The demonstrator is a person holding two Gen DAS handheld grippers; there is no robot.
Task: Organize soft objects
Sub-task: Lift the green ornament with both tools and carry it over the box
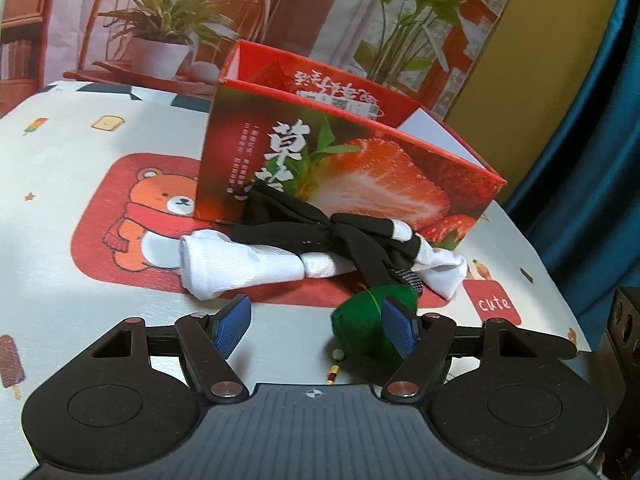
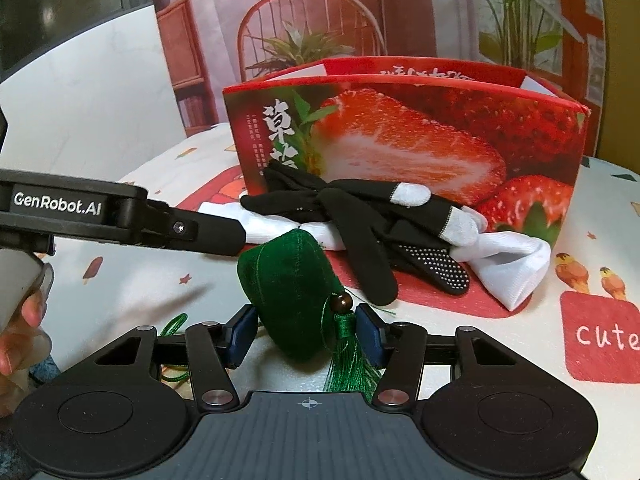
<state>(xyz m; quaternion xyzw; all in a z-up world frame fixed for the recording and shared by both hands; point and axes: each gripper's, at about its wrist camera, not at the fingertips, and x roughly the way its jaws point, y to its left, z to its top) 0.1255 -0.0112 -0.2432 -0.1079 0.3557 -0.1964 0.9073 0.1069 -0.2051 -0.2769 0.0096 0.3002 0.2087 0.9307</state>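
A green velvet pouch (image 2: 288, 292) with a bead and tassel (image 2: 348, 356) lies on the tablecloth between the blue pads of my right gripper (image 2: 306, 334), which press on its sides. My left gripper (image 1: 316, 328) is open. The green pouch (image 1: 360, 332) rests against its right pad, and one of its black fingers (image 2: 216, 236) reaches in from the left beside the pouch's top. Behind the pouch lie knotted black gloves (image 2: 352, 216) with white tips and white socks (image 2: 512, 268), heaped against the front of a red strawberry box (image 2: 520, 128) that is open on top.
A cartoon-print tablecloth (image 1: 100, 152) covers the table, and its right edge drops off beside a blue curtain (image 1: 600, 160). A printed backdrop with plants stands behind the red box (image 1: 240, 140). A person's hand (image 2: 24, 320) shows at the left edge. A dark object (image 1: 624, 328) stands at the far right.
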